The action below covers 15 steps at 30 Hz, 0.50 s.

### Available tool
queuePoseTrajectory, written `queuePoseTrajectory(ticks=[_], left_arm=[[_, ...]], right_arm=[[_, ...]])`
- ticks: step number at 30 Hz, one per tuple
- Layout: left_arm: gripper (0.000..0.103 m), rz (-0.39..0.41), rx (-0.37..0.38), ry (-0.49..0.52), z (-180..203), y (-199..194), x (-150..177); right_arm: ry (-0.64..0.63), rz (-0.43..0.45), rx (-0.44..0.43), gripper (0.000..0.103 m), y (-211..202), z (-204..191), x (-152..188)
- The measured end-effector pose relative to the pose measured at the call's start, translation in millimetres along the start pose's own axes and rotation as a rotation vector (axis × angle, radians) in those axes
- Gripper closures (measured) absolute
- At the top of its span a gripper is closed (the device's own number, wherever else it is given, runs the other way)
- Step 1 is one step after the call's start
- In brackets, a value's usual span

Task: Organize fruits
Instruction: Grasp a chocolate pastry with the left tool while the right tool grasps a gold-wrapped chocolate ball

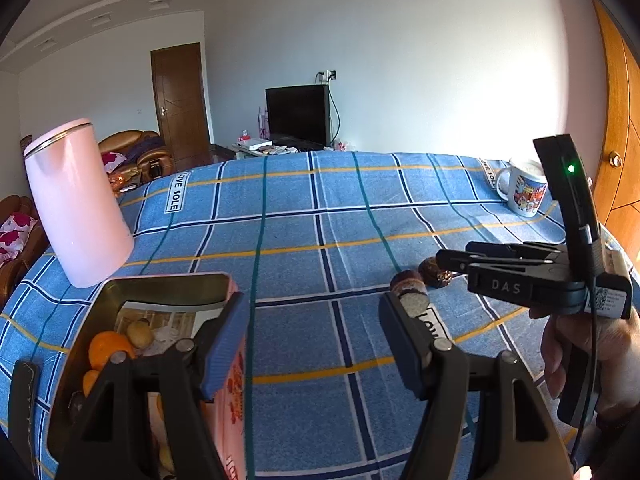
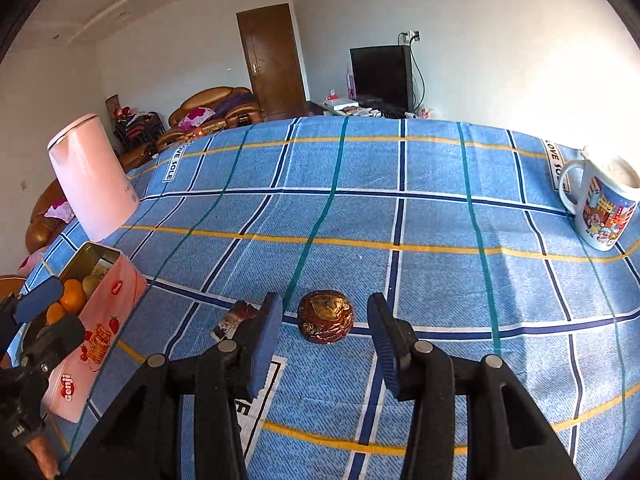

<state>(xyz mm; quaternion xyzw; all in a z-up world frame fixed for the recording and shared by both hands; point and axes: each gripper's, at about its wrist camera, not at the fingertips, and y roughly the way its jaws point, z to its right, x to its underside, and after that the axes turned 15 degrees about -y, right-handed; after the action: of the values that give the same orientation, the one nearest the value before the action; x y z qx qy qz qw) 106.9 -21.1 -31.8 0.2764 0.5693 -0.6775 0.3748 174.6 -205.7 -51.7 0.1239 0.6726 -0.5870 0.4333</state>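
A: How is the left hand-held gripper (image 1: 316, 344) standing?

B: It tilts down toward the blue checked cloth (image 1: 320, 208) on the desk. Its jaws stand apart with nothing between the pads. The left finger hangs over the open pink tin (image 1: 234, 384), and the right finger reaches toward a small brown piece (image 1: 408, 282) lying on the cloth.

A: And the right one?

B: The right hand-held gripper (image 2: 325, 340) also points down at the cloth, with its jaws partly open. A round brown fruit with a glossy, mottled skin (image 2: 326, 316) sits on the cloth just beyond the fingertips, in line with the gap. The pads do not touch it. From the left camera, the same gripper (image 1: 452, 262) comes in from the right, with a person's hand (image 1: 576, 344) wrapped around its handle.

A: Where are the other fruits?

B: They are in the tin, at the near left of the desk. There is an orange (image 1: 108, 346), a second orange partly hidden below it, and a pale yellowish fruit (image 1: 139, 333) beside them. The left gripper's frame covers much of the tin's inside, so I cannot count what is there.

A: Is anything else unclear?

B: The brown piece beside the right gripper's left finger (image 2: 236, 318) is half hidden, so I cannot say what it is. A pink kettle (image 1: 78, 204) stands behind the tin. A printed mug (image 2: 604, 204) stands at the far right, with its rim washed out by glare.
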Motion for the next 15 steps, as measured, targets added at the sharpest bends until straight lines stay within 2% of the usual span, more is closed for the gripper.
queuePoseTrajectory(ticks=[4, 8, 10, 15], left_arm=[[0.033, -0.022, -0.019, -0.007, 3.5, 14.9, -0.9], [0.033, -0.038, -0.026, -0.021, 3.7, 24.2, -2.7], [0.033, -0.050, -0.022, -0.031, 4.7, 28.9, -4.0], [0.033, -0.087, 0.001, -0.031, 17.6, 44.0, -3.9]], right_arm=[[0.020, -0.051, -0.020, 0.057, 20.0, 1.7, -1.8], [0.047, -0.127, -0.080, 0.057, 40.1, 5.2, 0.8], [0.029, -0.117, -0.068, 0.063, 38.9, 3.7, 1.4], [0.052, -0.046, -0.047, 0.064, 15.3, 9.4, 10.1]])
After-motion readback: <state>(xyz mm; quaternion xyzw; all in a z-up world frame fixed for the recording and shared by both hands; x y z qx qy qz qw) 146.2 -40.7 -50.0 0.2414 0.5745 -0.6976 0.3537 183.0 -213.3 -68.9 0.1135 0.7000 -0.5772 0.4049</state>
